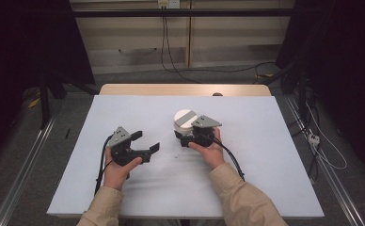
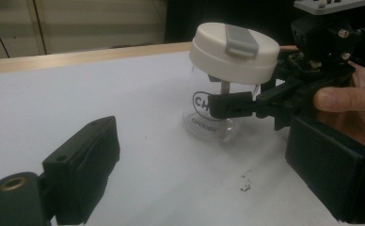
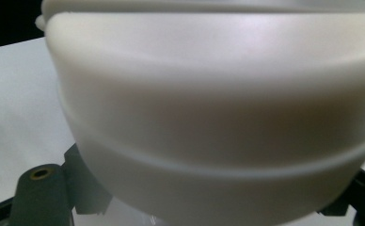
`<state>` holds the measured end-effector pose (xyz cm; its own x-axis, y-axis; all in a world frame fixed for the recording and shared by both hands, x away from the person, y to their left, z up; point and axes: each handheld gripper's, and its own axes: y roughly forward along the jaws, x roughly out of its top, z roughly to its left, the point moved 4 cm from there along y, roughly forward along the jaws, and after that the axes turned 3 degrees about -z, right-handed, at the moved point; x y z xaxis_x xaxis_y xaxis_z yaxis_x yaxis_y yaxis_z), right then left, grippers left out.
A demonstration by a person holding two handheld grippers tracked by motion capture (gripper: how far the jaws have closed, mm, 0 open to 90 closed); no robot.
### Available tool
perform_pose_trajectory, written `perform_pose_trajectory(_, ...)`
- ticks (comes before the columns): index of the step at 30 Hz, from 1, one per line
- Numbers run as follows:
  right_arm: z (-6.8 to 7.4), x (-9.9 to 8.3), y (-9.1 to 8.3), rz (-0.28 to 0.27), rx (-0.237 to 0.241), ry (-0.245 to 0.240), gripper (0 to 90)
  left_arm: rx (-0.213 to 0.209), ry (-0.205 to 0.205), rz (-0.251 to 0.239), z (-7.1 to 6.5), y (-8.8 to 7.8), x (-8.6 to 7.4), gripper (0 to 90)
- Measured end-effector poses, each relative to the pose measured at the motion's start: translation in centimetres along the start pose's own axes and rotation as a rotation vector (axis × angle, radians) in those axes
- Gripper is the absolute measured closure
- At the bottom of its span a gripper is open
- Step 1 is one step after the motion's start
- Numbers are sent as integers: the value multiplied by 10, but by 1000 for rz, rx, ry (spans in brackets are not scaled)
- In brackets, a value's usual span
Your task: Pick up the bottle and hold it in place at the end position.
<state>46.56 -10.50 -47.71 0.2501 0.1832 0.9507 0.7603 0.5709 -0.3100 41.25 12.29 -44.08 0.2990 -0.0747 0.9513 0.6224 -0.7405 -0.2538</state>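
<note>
Black right tongs (image 1: 184, 137) seemingly grip tilted cup (image 2: 214, 113); left tongs (image 1: 147, 140) spread.

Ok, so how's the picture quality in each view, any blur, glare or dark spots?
High view: sharp on the lit table, surroundings fall into darkness. Left gripper view: cup and its lid fairly clear, the near black jaws soft. Right gripper view: the lid sits too close, blurred, with a soft sheen.
</note>
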Motion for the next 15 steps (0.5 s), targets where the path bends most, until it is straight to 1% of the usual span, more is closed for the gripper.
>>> perform_pose_trajectory(6,0,0,0,1,-1,0,189,-1,4,-5,0,3,3,118)
perform_pose_trajectory(12,0,0,0,1,-1,-4,189,-16,17,-6,-3,8,6,127)
perform_pose_trajectory(15,0,0,0,1,-1,-4,189,-20,17,-11,-4,11,8,129)
